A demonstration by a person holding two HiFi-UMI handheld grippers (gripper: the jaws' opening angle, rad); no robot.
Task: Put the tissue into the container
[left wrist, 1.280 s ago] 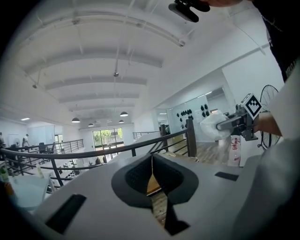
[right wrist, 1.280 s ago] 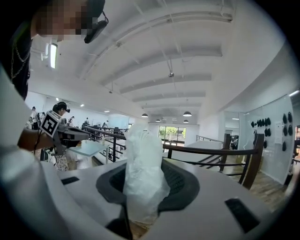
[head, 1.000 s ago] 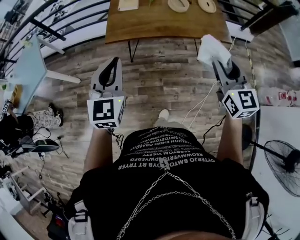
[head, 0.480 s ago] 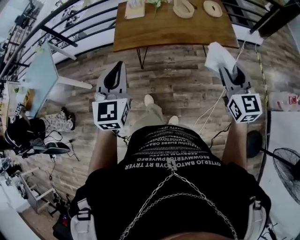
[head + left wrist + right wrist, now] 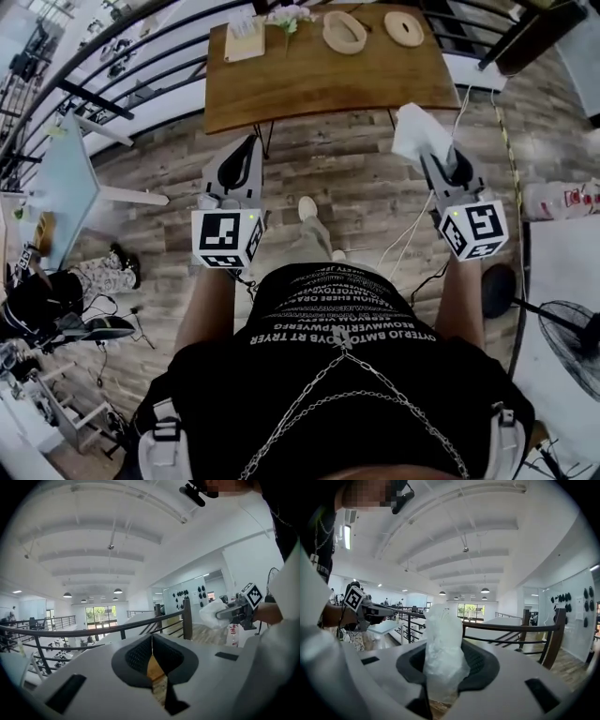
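The right tool [image 5: 429, 157] clamps the tissue [image 5: 415, 131], held over the floor [image 5: 356, 187] short of the tabletop [image 5: 309, 80]; the left tool [image 5: 234, 167] is closed, empty. Risk — the thin, bunched tissue may slip free or cling at release.

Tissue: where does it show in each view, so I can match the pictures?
Head view: tissue at upper right, over the floor near the table's edge.
Left gripper view: right of centre, white bundle.
Right gripper view: dead centre, standing up between the jaws.
Shared landmark: the right gripper clamping it.
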